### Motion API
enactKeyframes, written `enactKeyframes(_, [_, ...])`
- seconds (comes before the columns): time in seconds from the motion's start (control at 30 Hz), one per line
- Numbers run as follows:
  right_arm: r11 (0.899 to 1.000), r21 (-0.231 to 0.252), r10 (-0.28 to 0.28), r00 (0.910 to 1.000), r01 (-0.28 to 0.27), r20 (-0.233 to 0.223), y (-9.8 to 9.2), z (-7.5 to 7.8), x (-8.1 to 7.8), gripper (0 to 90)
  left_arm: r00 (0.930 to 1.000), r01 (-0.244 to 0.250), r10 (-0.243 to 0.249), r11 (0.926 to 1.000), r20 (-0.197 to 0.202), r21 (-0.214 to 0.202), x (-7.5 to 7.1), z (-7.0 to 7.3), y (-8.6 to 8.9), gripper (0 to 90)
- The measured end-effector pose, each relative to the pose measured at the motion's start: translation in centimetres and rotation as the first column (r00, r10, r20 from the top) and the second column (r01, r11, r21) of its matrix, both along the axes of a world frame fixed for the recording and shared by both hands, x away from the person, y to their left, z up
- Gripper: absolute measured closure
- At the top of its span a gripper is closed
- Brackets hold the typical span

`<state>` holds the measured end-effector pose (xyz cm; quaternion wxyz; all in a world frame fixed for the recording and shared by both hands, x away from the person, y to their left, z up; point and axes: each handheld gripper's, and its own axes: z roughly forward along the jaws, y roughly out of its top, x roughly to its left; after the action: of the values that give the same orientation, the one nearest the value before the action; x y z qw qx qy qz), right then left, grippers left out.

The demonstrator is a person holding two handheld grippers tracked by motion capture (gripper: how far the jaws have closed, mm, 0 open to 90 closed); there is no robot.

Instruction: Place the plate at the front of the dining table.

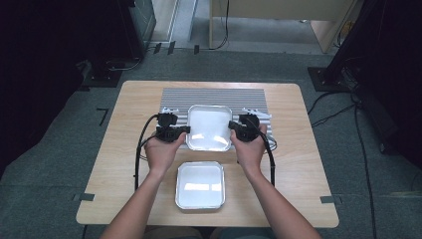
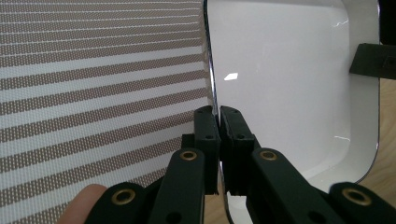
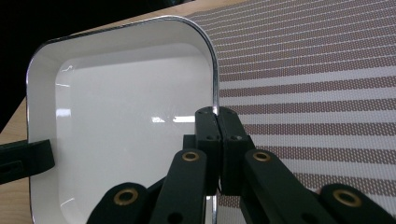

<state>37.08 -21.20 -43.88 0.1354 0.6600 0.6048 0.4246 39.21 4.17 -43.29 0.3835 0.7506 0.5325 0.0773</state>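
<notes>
A white square tray (image 1: 209, 127) with a metal rim lies over the striped mat (image 1: 214, 95) at the table's middle. My left gripper (image 1: 185, 130) is shut on the tray's left rim (image 2: 212, 88), its jaws pinching the edge. On the opposite side my right gripper (image 1: 232, 125) is shut on the right rim (image 3: 215, 88). The left gripper view shows the right gripper's jaw tip (image 2: 371, 60) at the far rim, and the right gripper view shows the left gripper's jaw tip (image 3: 25, 161). A second white tray (image 1: 200, 184) sits nearer the front edge, between the forearms.
The wooden table (image 1: 129, 129) has bare wood on both sides of the mat. Cables (image 1: 141, 149) trail from both grippers toward the person. Grey carpet, black stands and floor cables surround the table.
</notes>
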Motion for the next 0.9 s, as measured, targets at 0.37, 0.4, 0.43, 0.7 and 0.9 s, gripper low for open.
enactKeyframes(0.37, [1.0, -0.019, -0.006, 0.9998, 0.006, -0.021, -0.4, -0.4, 3.8, 89.9, 0.999, -0.024, 0.022, 0.9989, -0.04, -0.041, 3.7, -0.8, -0.4, 88.0])
enactKeyframes(0.4, [1.0, -0.015, -0.007, 0.9997, 0.007, -0.024, -0.4, -0.4, 4.1, 89.9, 0.9988, -0.027, 0.026, 0.9988, -0.041, -0.041, 4.0, -0.8, -0.4, 88.2])
enactKeyframes(0.43, [1.0, -0.017, -0.007, 0.9997, 0.006, -0.022, -0.4, -0.5, 4.3, 89.9, 0.9986, -0.03, 0.029, 0.9987, -0.044, -0.04, 4.3, -0.9, -0.4, 88.4])
enactKeyframes(0.7, [0.997, -0.074, -0.028, 0.9992, 0.026, -0.029, 0.1, -1.4, 6.6, 89.7, 0.9952, -0.063, 0.06, 0.9977, -0.077, -0.024, 6.5, -2.1, -1.0, 88.8])
enactKeyframes(0.9, [0.995, -0.098, -0.038, 0.9979, 0.033, -0.052, 0.3, -2.5, 8.1, 89.6, 0.9891, -0.092, 0.092, 0.9957, -0.115, 0.001, 8.1, -3.3, -1.6, 89.4])
